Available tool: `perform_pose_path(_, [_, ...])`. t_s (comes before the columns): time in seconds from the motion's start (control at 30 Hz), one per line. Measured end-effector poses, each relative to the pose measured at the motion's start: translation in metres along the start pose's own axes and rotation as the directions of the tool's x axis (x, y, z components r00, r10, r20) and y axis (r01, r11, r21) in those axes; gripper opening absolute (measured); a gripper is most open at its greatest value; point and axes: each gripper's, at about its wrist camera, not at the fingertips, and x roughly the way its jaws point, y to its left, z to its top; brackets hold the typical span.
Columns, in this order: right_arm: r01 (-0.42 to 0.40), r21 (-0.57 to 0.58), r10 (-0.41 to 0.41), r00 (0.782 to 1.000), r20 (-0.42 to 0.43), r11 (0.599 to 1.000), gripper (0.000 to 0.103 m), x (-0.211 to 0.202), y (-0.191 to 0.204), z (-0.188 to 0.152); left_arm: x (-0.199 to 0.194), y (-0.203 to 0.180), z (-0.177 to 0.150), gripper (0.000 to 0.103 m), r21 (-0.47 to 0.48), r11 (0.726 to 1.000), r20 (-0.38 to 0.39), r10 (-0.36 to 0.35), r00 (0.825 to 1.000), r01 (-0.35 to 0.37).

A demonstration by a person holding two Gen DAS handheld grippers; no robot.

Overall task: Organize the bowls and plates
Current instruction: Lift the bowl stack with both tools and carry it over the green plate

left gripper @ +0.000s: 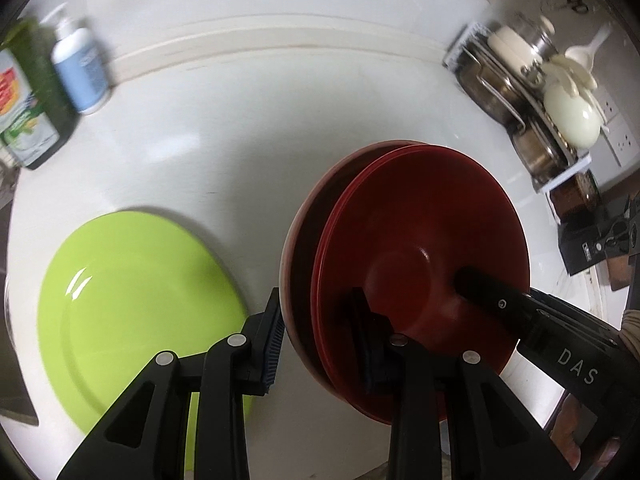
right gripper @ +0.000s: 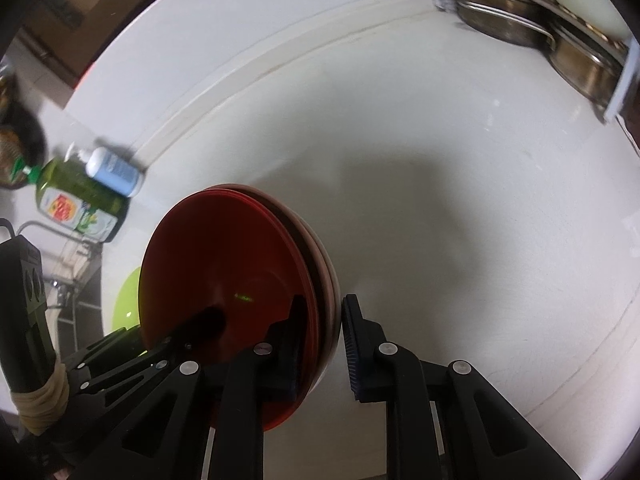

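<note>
A stack of red plates point(left gripper: 420, 240), the outermost with a pale underside, stands nearly on edge over the white counter point(left gripper: 248, 128). My left gripper point(left gripper: 316, 320) is shut on its lower rim, one pad on the pale back and the other inside the red face. My right gripper's fingers point(left gripper: 492, 292) reach into the red face from the right. In the right wrist view my right gripper point(right gripper: 322, 320) is shut on the same stack of red plates point(right gripper: 224, 264), and the left gripper point(right gripper: 180, 340) comes in from the lower left. A lime-green plate point(left gripper: 140, 312) lies flat on the counter.
A green detergent bottle point(left gripper: 28, 92) and a blue-white pump bottle point(left gripper: 80, 64) stand at the back left. At the back right a dish rack point(left gripper: 532, 120) holds steel pots, a white lid and a spoon. A tap and sink edge point(right gripper: 64, 272) show at the left.
</note>
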Motion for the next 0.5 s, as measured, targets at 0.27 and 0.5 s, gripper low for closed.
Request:
perform_pose_path(0.27, [-0.046,-0.093,0.047,0.999,0.009,0.995,0.02,-0.011,0.048,-0.006,-0.034,0.044,-0.015,0.031,-0.077,0.997,0.05,0.034,0.998,-0.03])
perform_pose_path(0.5, [-0.096,-0.171,0.094,0.995,-0.02,0.981,0.02,-0.007,0.092,-0.018,-0.055,0.085,-0.032,0.031,-0.154,0.986,0.071,0.072,0.995,-0.06])
